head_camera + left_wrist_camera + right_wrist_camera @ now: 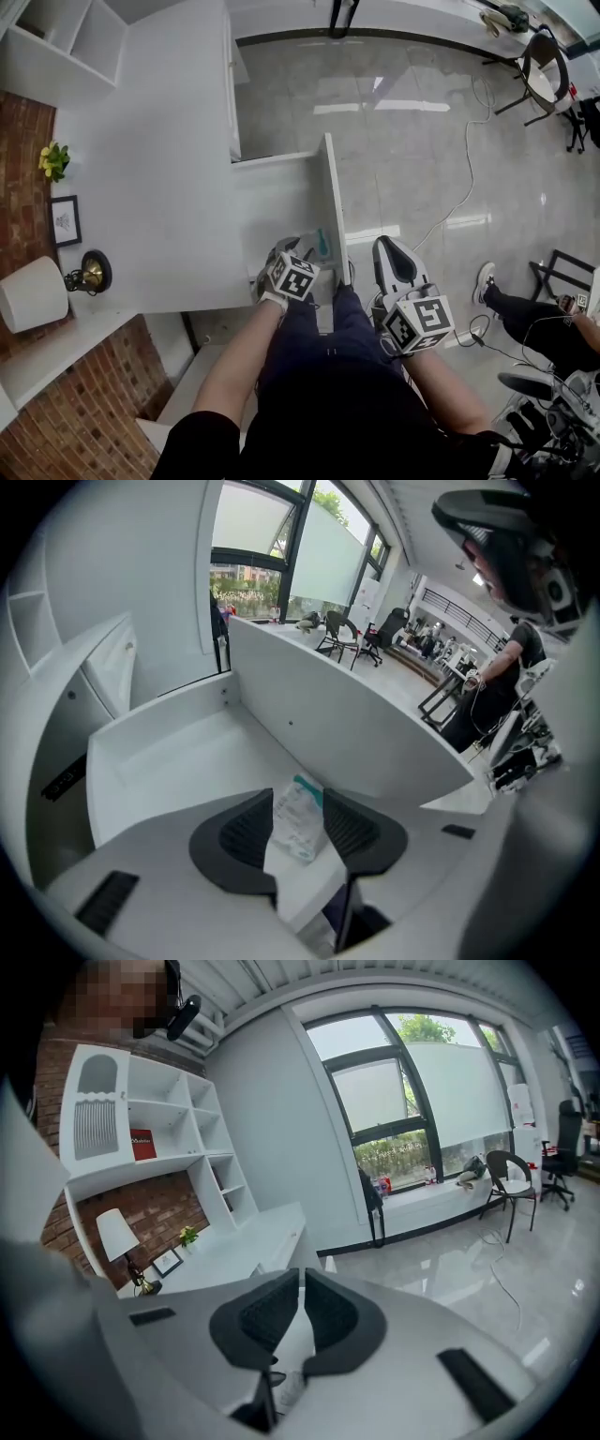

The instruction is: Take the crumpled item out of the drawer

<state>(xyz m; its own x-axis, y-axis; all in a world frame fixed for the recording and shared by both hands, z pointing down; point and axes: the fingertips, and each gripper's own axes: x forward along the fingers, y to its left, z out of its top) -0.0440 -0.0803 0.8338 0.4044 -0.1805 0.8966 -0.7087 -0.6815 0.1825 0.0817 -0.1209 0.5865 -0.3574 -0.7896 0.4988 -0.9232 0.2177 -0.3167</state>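
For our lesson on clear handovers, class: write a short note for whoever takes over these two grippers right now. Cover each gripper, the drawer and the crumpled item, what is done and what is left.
Left gripper: jaws open, pointing down into the open drawer. The crumpled item lies between them, not gripped.
Right gripper: jaws together, nothing between them, outside the drawer on its right in the head view.
Done: drawer open, left gripper lined up on the item.
Left: close the left jaws on the item and lift it out.
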